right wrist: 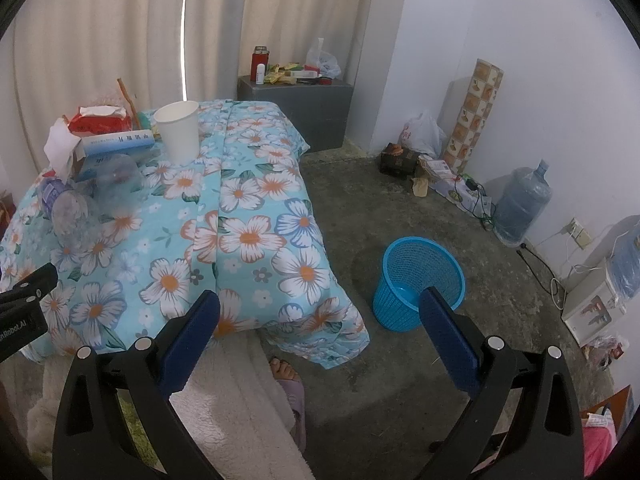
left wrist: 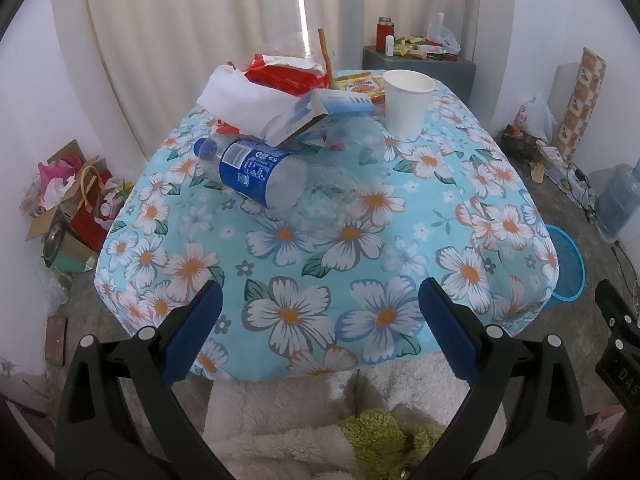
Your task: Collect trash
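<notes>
Trash lies on a table under a flowered blue cloth [left wrist: 320, 272]: a blue-labelled plastic bottle [left wrist: 256, 172] on its side, a crushed clear bottle [left wrist: 344, 184], a white paper cup [left wrist: 406, 100] standing upright, a small blue and white box [left wrist: 316, 114], white tissue [left wrist: 240, 100] and red wrappers [left wrist: 284, 74]. My left gripper [left wrist: 320, 320] hovers open over the table's near edge, nothing between its fingers. My right gripper [right wrist: 320, 320] hangs open past the table's right corner, above the floor. A blue mesh waste basket [right wrist: 418, 280] stands on the floor just behind its right finger [right wrist: 448, 332].
A person's fleece-covered lap [right wrist: 240, 400] and a foot [right wrist: 286, 372] are below the grippers. A grey cabinet [right wrist: 296, 108] with clutter stands behind the table. Water jugs [right wrist: 520, 208], cables and bags line the right wall. Boxes and gift bags [left wrist: 68, 208] pile up at the left.
</notes>
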### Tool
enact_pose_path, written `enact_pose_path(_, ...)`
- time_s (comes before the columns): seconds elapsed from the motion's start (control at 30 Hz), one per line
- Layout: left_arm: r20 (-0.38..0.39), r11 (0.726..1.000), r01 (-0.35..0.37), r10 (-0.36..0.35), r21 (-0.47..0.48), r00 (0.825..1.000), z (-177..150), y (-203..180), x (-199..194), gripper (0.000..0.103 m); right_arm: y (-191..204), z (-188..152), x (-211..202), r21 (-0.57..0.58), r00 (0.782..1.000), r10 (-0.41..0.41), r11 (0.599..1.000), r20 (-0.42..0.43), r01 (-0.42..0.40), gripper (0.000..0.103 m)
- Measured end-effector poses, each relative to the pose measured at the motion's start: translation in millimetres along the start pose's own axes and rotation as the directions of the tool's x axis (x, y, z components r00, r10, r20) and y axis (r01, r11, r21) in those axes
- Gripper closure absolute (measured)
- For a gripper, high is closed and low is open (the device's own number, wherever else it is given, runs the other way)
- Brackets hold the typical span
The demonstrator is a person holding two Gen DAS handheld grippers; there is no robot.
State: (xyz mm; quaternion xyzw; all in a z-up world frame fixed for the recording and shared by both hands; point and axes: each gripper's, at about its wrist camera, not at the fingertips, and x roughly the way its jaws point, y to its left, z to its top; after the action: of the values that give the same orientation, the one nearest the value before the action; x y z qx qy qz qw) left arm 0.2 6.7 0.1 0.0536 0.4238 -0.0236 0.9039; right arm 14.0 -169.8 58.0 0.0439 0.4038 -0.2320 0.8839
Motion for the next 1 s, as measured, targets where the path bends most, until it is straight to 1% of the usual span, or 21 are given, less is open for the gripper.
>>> enact_pose_path(1.0, 0.002, 1.000, -0.006, 0.006, 0.003, 1.000, -0.3, -1.7, -0.4, 0.009, 0.9, -0.2, 0.8, 0.001, 1.000, 0.003, 1.000, -0.001, -0.003, 0.006)
